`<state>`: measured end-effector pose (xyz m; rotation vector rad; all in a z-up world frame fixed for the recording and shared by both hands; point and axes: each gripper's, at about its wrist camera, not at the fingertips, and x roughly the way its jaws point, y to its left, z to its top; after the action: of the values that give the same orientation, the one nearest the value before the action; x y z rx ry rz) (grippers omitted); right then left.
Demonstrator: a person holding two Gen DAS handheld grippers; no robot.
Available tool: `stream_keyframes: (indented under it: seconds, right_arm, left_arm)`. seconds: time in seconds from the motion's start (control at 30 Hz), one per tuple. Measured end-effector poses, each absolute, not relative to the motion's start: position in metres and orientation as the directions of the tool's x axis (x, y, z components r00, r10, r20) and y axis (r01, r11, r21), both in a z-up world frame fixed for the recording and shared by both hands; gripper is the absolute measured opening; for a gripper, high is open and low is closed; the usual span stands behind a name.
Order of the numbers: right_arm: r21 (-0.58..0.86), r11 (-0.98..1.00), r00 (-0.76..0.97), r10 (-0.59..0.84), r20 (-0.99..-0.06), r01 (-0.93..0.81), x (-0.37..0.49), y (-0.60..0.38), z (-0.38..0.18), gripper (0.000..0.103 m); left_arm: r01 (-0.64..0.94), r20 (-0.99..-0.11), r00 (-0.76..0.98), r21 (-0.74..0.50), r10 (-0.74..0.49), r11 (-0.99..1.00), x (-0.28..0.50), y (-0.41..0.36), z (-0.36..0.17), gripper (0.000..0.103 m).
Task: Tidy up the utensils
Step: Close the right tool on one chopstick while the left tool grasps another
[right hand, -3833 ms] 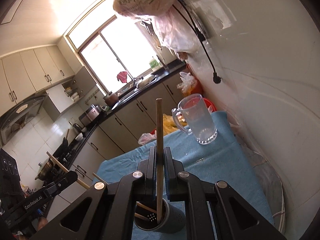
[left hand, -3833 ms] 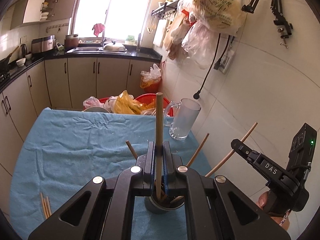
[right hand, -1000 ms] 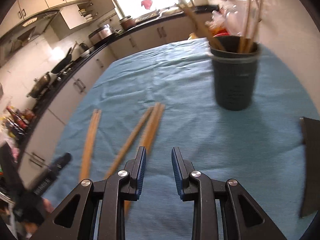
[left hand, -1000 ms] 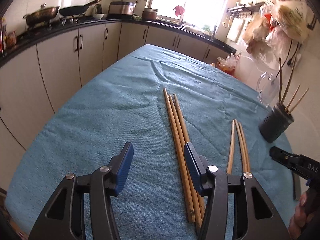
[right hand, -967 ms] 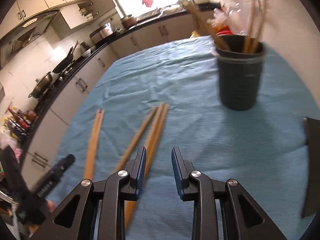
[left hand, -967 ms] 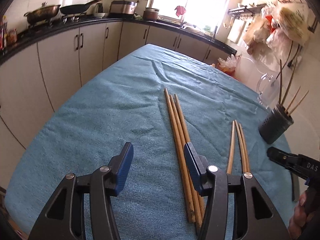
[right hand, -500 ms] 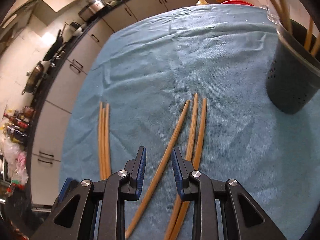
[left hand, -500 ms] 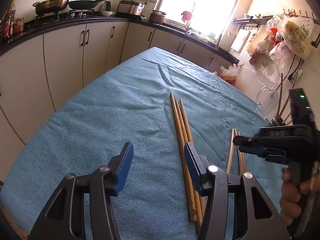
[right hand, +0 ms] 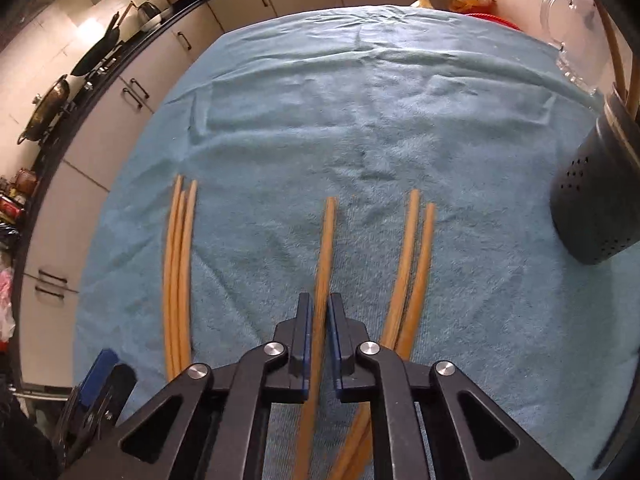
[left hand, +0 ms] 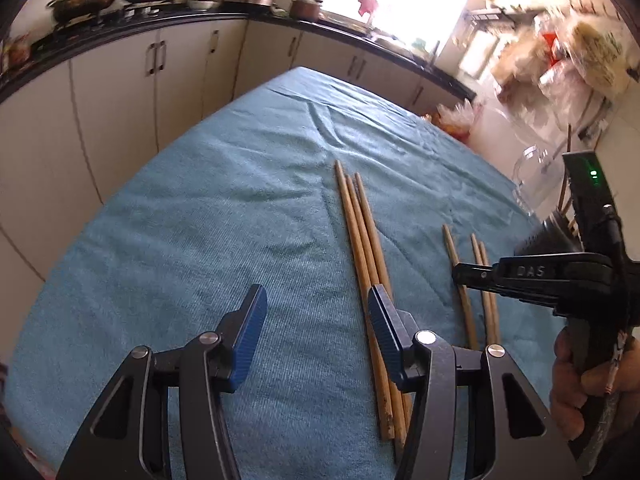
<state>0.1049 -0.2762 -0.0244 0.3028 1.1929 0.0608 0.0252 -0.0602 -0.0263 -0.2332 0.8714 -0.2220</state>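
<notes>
Right gripper (right hand: 319, 328): jaws drawn close around a single chopstick (right hand: 325, 248), pads at or nearly at its sides; actual contact is hard to confirm, as the stick is motion-blurred
Single chopstick: runs forward from between the right jaws over the blue towel (right hand: 360, 128); its near end is hidden under the gripper body
Pair of chopsticks (right hand: 414, 264): just right of the right gripper, lower ends covered by the tool
Three chopsticks (right hand: 178, 280): well left of the right gripper, side by side; near ends cut off by the left gripper's blue tip
Left gripper (left hand: 316, 330): jaws spread wide, nothing between them; right pad lies over the three-stick bundle (left hand: 366, 264)
Utensil holder (right hand: 592, 200): dark, perforated, forward-right of the right gripper, partly cut by the frame edge; contents barely visible
Glass mug (right hand: 572, 36): beyond the holder, overexposed, outline faint
</notes>
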Motion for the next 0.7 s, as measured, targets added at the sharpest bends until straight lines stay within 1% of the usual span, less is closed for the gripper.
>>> stream_keyframes:
  seconds: [0.07, 0.17, 0.27, 0.33, 0.4, 0.5, 0.63, 0.7]
  right_arm:
    - [0.301, 0.945, 0.382, 0.235, -0.894, 0.124, 0.1, -0.283, -0.025, 0.007]
    - [0.346, 0.93, 0.409, 0.268, -0.872, 0.128, 0.091, -0.289, -0.02, 0.007]
    - [0.418, 0.9, 0.451, 0.324, -0.831, 0.124, 0.08, -0.299, -0.01, 0.007]
    - [0.435, 0.893, 0.474, 0.334, -0.815, 0.118, 0.072, -0.303, -0.003, 0.007]
    - [0.46, 0.882, 0.494, 0.354, -0.794, 0.106, 0.065, -0.306, 0.003, 0.007]
    - [0.472, 0.877, 0.515, 0.364, -0.776, 0.091, 0.058, -0.309, 0.01, 0.007]
    - [0.478, 0.875, 0.534, 0.371, -0.76, 0.073, 0.052, -0.31, 0.019, 0.007]
    - [0.481, 0.874, 0.543, 0.37, -0.754, 0.072, 0.049, -0.312, 0.022, 0.007]
  left_arm:
    - [0.112, -0.747, 0.608, -0.256, -0.269, 0.96, 0.035, -0.063, -0.025, 0.051]
    - [0.112, -0.767, 0.579, -0.259, -0.275, 0.959, 0.056, -0.065, -0.02, 0.051]
    - [0.121, -0.786, 0.546, -0.267, -0.288, 0.956, 0.081, -0.07, -0.014, 0.05]
    - [0.125, -0.8, 0.515, -0.285, -0.307, 0.95, 0.096, -0.074, -0.013, 0.044]
    - [0.124, -0.809, 0.498, -0.289, -0.311, 0.949, 0.108, -0.079, -0.013, 0.041]
    - [0.116, -0.834, 0.471, -0.265, -0.288, 0.957, 0.123, -0.086, -0.014, 0.028]
    - [0.126, -0.853, 0.443, -0.245, -0.275, 0.961, 0.133, -0.097, -0.016, 0.027]
    - [0.123, -0.864, 0.438, -0.217, -0.25, 0.968, 0.135, -0.101, -0.017, 0.023]
